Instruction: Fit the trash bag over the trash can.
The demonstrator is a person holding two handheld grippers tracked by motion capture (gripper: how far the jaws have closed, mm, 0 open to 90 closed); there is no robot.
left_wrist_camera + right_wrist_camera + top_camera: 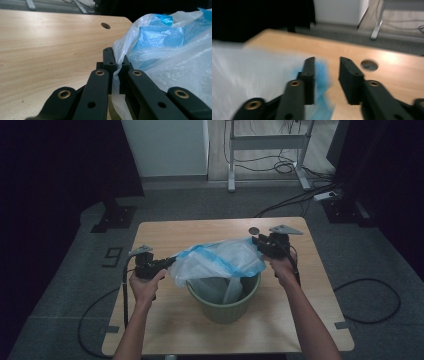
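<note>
A thin white plastic bag with a blue rim (220,260) is stretched over the mouth of a green ribbed bin (225,307) in the middle of the wooden table. My left gripper (170,263) is at the bag's left end, and in the left gripper view it (117,63) is shut on a fold of the bag (175,50). At the bag's far right corner my right gripper (257,242) stands with its jaws apart (327,67). The blue rim (322,75) lies blurred beside its left jaw, and nothing is pinched.
The table (165,330) has a round cable hole (254,229) at its far edge, just behind the right gripper. Cables lie on the grey floor around it. A desk frame (267,142) and a white cabinet (165,145) stand beyond.
</note>
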